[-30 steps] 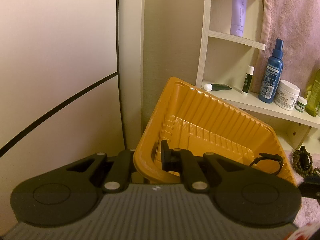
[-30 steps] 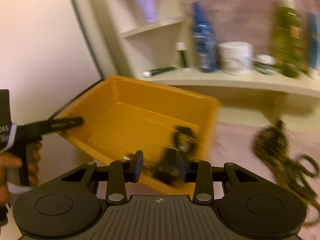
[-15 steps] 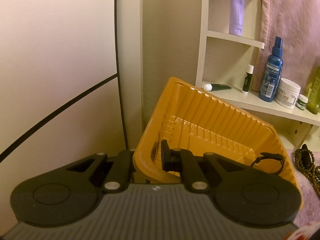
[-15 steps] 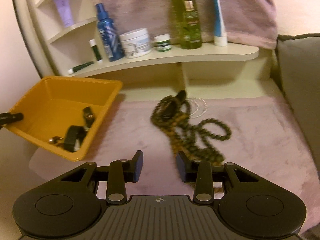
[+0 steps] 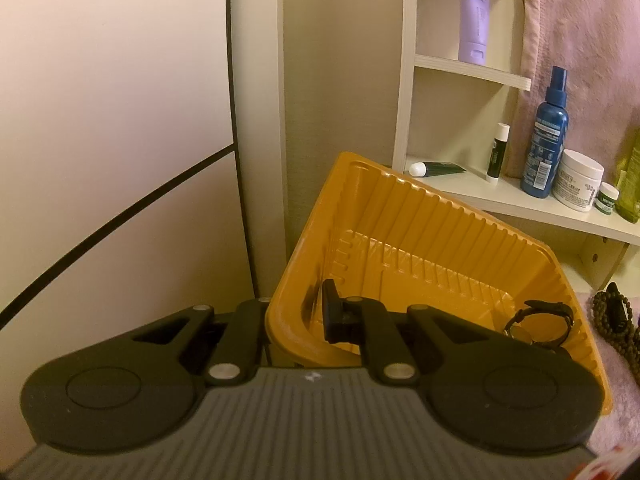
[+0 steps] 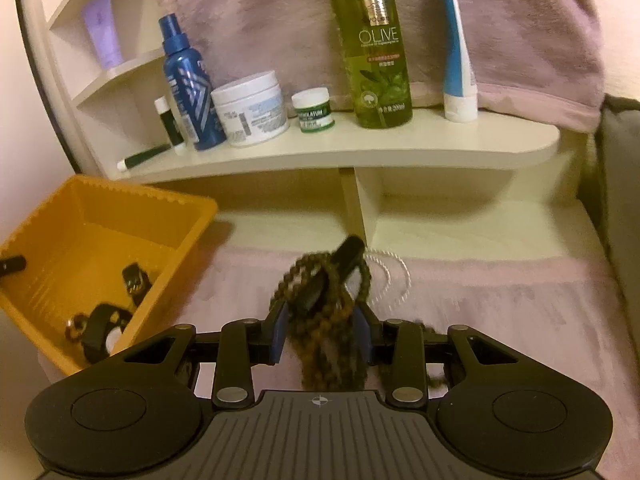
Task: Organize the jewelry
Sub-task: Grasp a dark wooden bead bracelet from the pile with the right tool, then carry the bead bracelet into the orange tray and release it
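My left gripper (image 5: pixel 296 320) is shut on the near wall of the orange tray (image 5: pixel 400 216), one finger outside and one inside, and holds the tray tilted. A black wristwatch (image 5: pixel 540 320) lies in its low corner. In the right wrist view the tray (image 6: pixel 120 200) sits at the left with the watch (image 6: pixel 104 328) and another small dark piece (image 6: pixel 136 278) inside. My right gripper (image 6: pixel 321 336) is open, its fingers straddling a heap of dark brown beads (image 6: pixel 320 292) on the pink cloth. A black clip (image 6: pixel 348 252) lies on the heap. A thin white chain (image 6: pixel 396 276) lies just behind it.
A cream shelf (image 6: pixel 360 152) behind the cloth carries a blue spray bottle (image 6: pixel 188 84), a white jar (image 6: pixel 250 108), a small green jar (image 6: pixel 316 110), a tall olive bottle (image 6: pixel 376 40) and a blue-white tube (image 6: pixel 456 60). A grey cushion (image 6: pixel 620 200) borders the right side.
My right gripper has swung from above the tray to the right and downward; the bead heap now sits between its fingers. The left gripper and the tilted tray have not moved.
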`<control>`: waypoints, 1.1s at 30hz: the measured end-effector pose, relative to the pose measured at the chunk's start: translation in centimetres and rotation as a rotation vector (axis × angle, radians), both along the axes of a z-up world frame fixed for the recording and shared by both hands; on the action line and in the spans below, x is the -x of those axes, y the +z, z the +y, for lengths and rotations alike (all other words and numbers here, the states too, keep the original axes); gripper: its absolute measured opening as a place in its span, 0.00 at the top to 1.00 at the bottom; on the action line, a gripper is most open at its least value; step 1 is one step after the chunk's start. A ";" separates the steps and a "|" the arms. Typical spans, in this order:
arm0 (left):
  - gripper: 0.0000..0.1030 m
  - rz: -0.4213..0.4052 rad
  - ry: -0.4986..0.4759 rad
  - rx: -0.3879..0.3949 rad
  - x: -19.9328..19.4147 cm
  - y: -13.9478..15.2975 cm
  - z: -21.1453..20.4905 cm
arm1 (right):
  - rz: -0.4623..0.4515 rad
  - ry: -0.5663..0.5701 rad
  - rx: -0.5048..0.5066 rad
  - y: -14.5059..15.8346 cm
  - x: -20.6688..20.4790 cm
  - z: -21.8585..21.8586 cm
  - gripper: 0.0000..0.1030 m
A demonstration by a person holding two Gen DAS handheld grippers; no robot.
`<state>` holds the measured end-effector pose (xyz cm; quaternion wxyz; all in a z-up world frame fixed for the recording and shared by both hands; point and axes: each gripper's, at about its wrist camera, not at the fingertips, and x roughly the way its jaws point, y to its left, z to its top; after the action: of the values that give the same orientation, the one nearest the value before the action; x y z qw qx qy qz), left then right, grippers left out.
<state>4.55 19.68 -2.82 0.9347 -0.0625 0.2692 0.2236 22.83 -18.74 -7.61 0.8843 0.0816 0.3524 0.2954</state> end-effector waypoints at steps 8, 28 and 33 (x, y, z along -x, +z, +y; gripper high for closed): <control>0.90 0.009 0.003 0.001 -0.2 0.0 0.0 | 0.051 -0.018 -0.059 -1.4 -2.2 0.5 0.65; 0.90 0.004 0.002 -0.002 -0.3 -0.3 -0.1 | -0.076 0.026 -0.144 5.4 2.7 1.8 0.93; 0.90 -0.001 0.000 0.001 -0.2 -0.4 -0.1 | -0.090 0.093 -0.219 8.1 3.9 4.3 0.93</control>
<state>4.70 19.56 -3.19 0.9348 -0.0632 0.2687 0.2235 18.92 -14.44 0.44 0.8703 0.1477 0.2816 0.3762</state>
